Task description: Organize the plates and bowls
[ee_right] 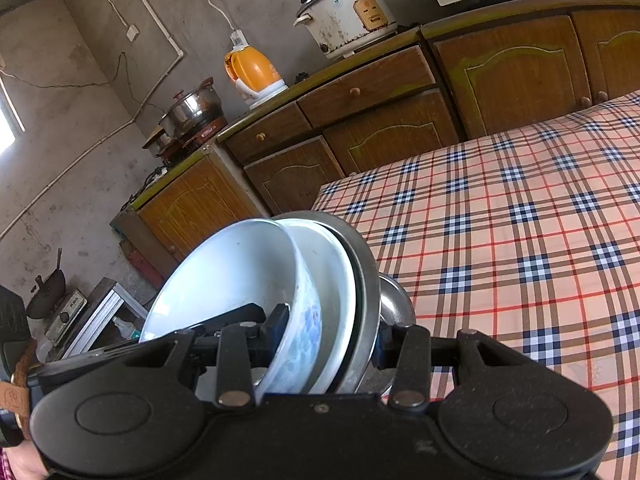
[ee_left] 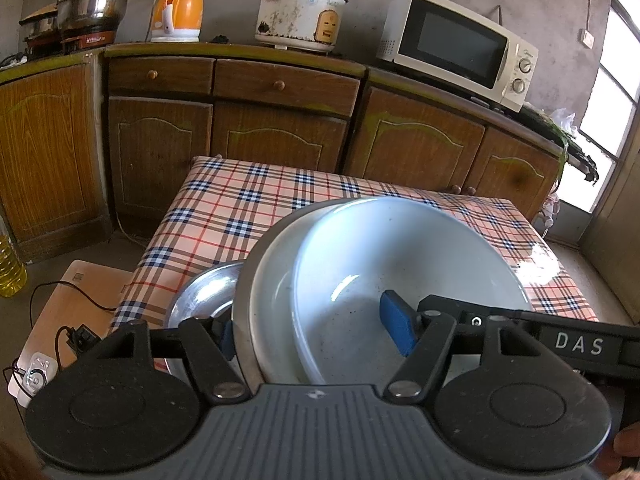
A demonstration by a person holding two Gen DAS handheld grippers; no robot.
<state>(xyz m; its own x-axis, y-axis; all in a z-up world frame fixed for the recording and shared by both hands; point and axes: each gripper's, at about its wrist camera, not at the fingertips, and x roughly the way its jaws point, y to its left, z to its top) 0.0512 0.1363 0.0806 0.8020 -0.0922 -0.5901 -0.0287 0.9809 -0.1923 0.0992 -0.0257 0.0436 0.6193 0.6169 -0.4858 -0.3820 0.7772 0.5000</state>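
Observation:
A white bowl (ee_left: 400, 264) with a blue pattern on its outside (ee_right: 308, 328) is nested in a white dish (ee_left: 272, 300), which lies in a steel plate (ee_right: 366, 280). The stack is tilted up over the near edge of the table. My left gripper (ee_left: 310, 334) is shut on the stack's near rim, with one blue pad (ee_left: 396, 328) inside the bowl and the other behind the steel rim. My right gripper (ee_right: 332, 330) clamps the same stack, one finger inside the bowl and one outside the steel plate. A steel bowl (ee_left: 200, 296) sits just behind the stack.
The table (ee_right: 520, 220) has a checked cloth. Wooden cabinets (ee_left: 280, 128) behind it carry a microwave (ee_left: 460, 44), a rice cooker (ee_left: 300, 12), an orange kettle (ee_left: 180, 8) and a pot (ee_left: 92, 8). On the floor at left are an oil bottle (ee_left: 10, 268) and a board with a cable (ee_left: 68, 308).

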